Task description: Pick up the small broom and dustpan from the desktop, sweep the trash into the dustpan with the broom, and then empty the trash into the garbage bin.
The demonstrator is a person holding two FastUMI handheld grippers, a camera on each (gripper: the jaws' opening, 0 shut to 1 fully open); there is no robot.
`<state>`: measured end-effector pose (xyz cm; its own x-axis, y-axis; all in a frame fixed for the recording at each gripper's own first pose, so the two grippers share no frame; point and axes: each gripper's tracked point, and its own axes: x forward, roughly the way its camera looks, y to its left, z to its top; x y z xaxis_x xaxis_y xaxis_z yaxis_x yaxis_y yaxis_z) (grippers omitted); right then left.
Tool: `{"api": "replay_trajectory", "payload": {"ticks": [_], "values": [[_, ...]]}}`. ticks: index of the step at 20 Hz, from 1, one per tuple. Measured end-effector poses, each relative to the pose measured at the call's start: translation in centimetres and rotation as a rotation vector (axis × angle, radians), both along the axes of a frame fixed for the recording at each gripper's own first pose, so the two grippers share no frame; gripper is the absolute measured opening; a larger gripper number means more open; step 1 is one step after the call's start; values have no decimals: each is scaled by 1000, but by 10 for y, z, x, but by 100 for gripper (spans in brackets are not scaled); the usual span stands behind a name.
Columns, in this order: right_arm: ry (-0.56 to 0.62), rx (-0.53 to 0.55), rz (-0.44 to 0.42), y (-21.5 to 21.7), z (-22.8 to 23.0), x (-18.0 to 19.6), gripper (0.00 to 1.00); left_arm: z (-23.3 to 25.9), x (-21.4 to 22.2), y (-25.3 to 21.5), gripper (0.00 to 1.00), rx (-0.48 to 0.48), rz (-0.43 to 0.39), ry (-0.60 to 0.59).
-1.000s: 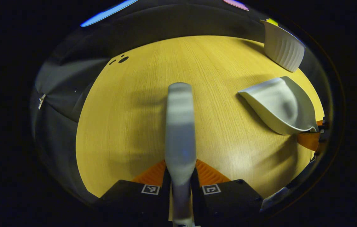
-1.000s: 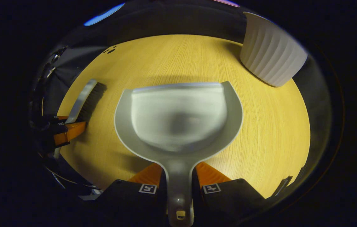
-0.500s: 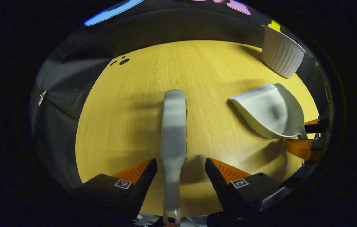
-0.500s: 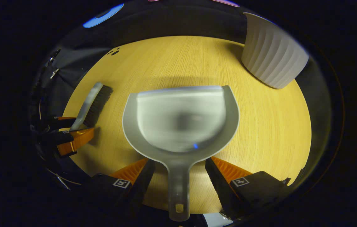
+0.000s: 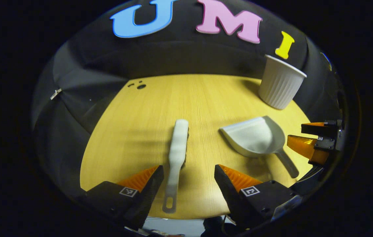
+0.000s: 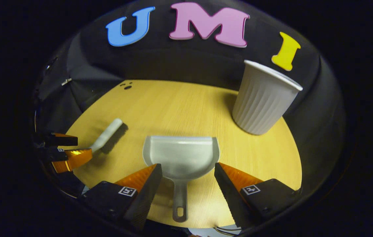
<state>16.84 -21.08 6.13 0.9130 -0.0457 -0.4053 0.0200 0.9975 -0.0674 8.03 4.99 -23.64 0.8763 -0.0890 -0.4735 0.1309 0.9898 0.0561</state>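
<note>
A small grey broom [image 5: 177, 154] lies flat on the wooden desktop [image 5: 160, 108], handle toward me. My left gripper [image 5: 189, 174] hangs open above its handle, touching nothing. The grey dustpan [image 6: 181, 157] rests on the desktop with its handle pointing at me, and my right gripper [image 6: 188, 172] stands open above that handle, fingers apart from it. In the left gripper view the dustpan [image 5: 255, 137] lies to the right of the broom, with the right gripper [image 5: 306, 138] beyond it. The broom [image 6: 107, 134] and left gripper [image 6: 66, 148] appear at the left of the right gripper view.
A white ribbed garbage bin [image 6: 262, 98] stands upright at the desktop's far right corner, also seen as the bin [image 5: 280, 85] in the left gripper view. Small dark specks [image 5: 138, 85] lie near the far left edge. Black cloth walls surround the desk.
Both grippers opened and let go of the broom and the dustpan, which now lie on the desktop. Both grippers then pulled back and up, so the tools look smaller.
</note>
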Motion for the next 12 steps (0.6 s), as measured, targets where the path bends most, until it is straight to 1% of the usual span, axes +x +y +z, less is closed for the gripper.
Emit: {"api": "replay_trajectory", "payload": {"ticks": [3, 7, 10, 12], "values": [[-100, -51, 15, 13, 30, -23, 99, 30, -29, 4, 98, -27, 9, -131], [-182, -26, 33, 33, 65, -55, 98, 74, -71, 10, 98, -5, 12, -308], [-236, -1, 47, 45, 93, -76, 99, 95, -102, 9, 97, 5, 6, -375], [-273, 26, 48, 47, 106, -85, 98, 102, -113, 10, 98, 11, 16, -402]]}}
